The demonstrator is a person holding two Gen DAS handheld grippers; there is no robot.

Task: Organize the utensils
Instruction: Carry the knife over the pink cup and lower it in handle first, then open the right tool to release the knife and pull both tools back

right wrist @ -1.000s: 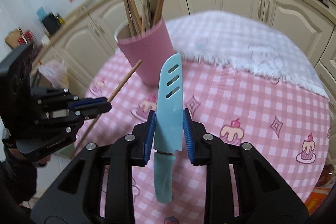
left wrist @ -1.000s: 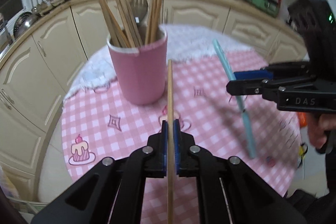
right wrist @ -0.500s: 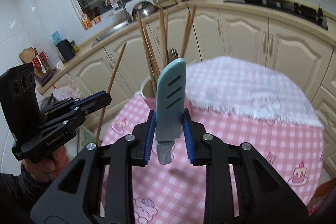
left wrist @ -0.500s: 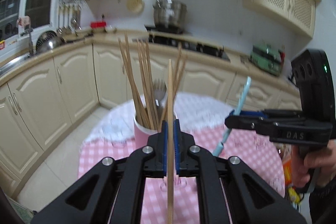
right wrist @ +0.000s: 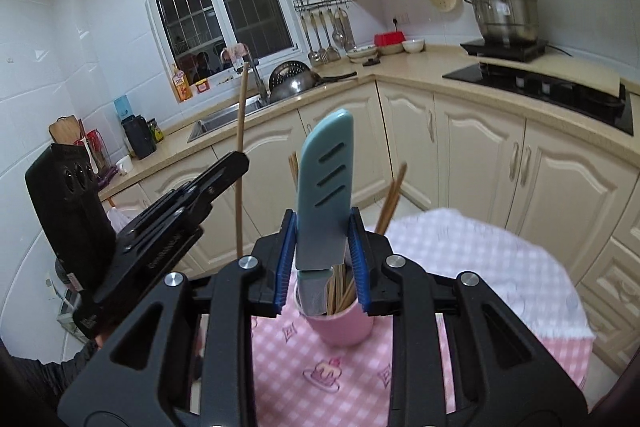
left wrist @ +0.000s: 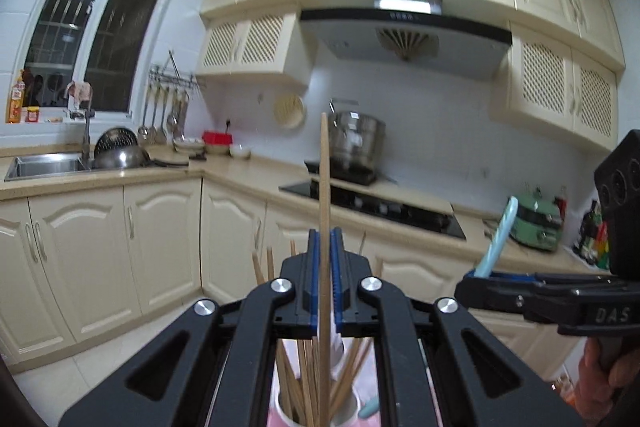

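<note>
Your left gripper [left wrist: 325, 291] has its blue ribbed pads clamped on a slim wooden chopstick [left wrist: 324, 187], held upright so its lower end can drop straight into the pink cup [right wrist: 340, 327] just beneath. Your right gripper [right wrist: 322, 263] pinches a pale blue knife [right wrist: 325, 199] flat between its pads, tip up and handle hanging at the cup's rim. The smooth, round cup, bristling with bamboo sticks, stands on the pink checked tablecloth [right wrist: 352, 387], near its far-left edge.
</note>
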